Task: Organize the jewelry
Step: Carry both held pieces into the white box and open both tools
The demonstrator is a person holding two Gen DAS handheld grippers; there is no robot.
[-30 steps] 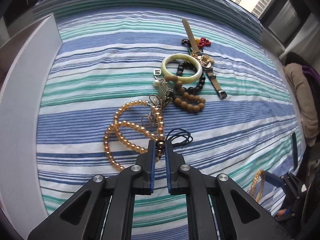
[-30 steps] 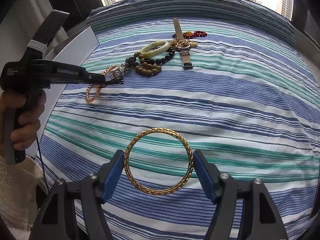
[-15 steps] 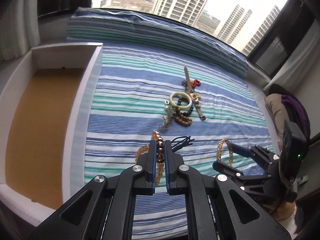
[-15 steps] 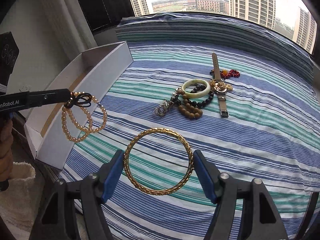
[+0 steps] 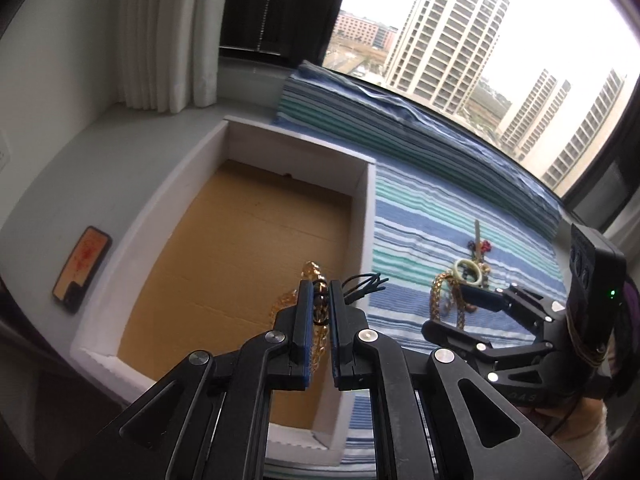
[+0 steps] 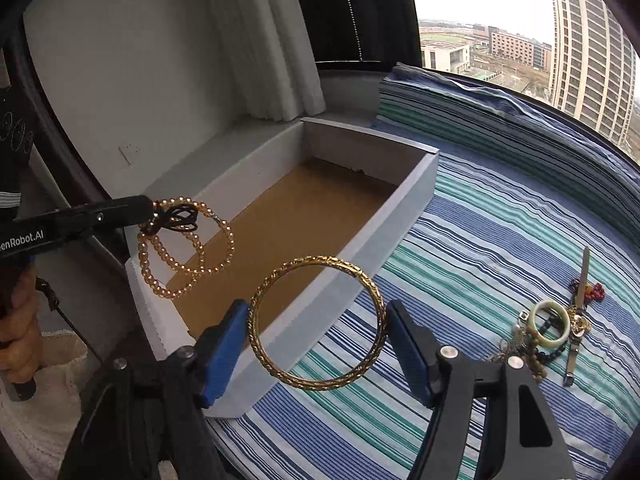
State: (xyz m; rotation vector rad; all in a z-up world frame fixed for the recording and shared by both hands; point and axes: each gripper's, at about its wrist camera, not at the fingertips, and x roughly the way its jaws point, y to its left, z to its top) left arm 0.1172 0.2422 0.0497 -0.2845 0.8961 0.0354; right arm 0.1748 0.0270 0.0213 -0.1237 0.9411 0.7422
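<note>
My left gripper (image 5: 319, 300) is shut on an amber bead necklace (image 5: 312, 274) with a black cord, held in the air over the near end of a white box (image 5: 366, 216) with a brown cardboard floor. In the right wrist view the necklace (image 6: 180, 256) hangs in loops from the left gripper (image 6: 150, 210). My right gripper (image 6: 318, 332) is shut on a gold bangle (image 6: 316, 384), held upright beside the box's right wall (image 6: 360, 256). The bangle also shows in the left wrist view (image 5: 438, 296).
A pile of jewelry (image 6: 548, 332) lies on the striped cloth (image 6: 480, 240): a pale green bangle, brown and black bead bracelets, a watch, red beads. A phone (image 5: 82, 262) lies on the grey ledge left of the box. Windows stand behind.
Both grippers have lifted and swung left from the cloth toward the box. The necklace now hangs over the box floor, and the bangle is beside the box wall.
</note>
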